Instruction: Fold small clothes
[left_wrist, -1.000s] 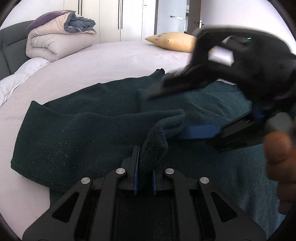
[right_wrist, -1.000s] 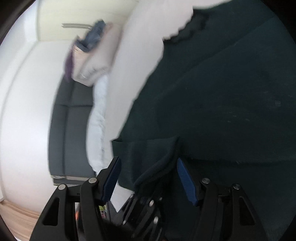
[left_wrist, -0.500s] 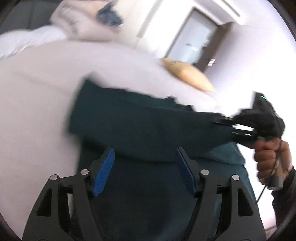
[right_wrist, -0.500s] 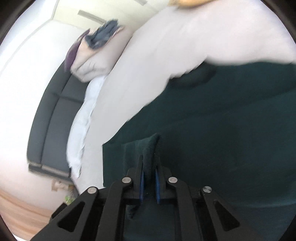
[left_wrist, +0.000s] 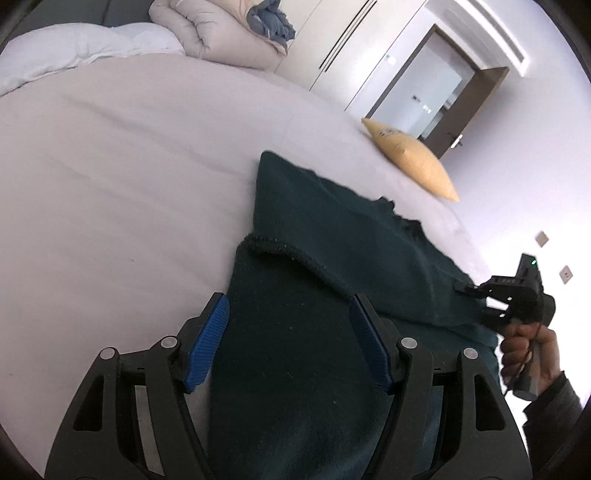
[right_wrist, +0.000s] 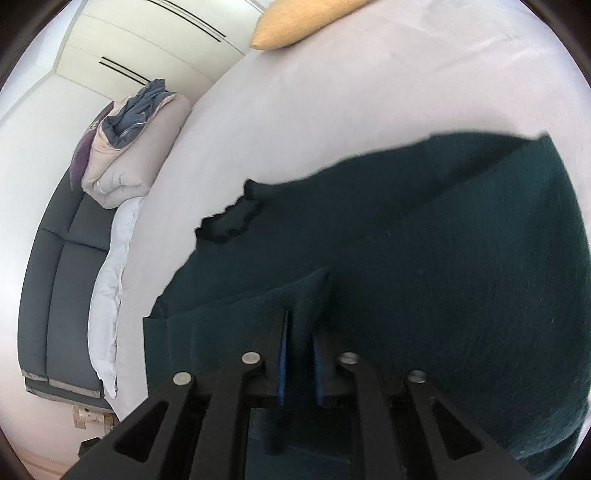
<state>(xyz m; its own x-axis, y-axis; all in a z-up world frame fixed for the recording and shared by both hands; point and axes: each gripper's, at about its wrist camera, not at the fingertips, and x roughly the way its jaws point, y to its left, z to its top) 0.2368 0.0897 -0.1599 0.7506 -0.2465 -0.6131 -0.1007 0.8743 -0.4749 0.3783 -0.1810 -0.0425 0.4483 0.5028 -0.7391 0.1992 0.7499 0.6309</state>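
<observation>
A dark green knit sweater (left_wrist: 314, 302) lies on the pale bed (left_wrist: 129, 166), one sleeve folded across its body. My left gripper (left_wrist: 290, 332) is open and empty, its blue pads either side of the sweater's body near the sleeve cuff (left_wrist: 273, 247). My right gripper (right_wrist: 300, 350) is shut on a pinched fold of the sweater (right_wrist: 424, 277). It also shows in the left wrist view (left_wrist: 476, 291) at the right, gripping the sweater's edge, held by a hand (left_wrist: 524, 343).
A yellow pillow (left_wrist: 410, 158) lies at the bed's far side, also in the right wrist view (right_wrist: 295, 22). A folded beige duvet with blue cloth on top (left_wrist: 221, 33) sits at the back by a white pillow (left_wrist: 74, 51). A dark grey headboard (right_wrist: 62, 277) runs along the left.
My left gripper let go of the sweater sleeve and opened, then pulled back. My right gripper closed on a fold of the sweater and moved to the right with it.
</observation>
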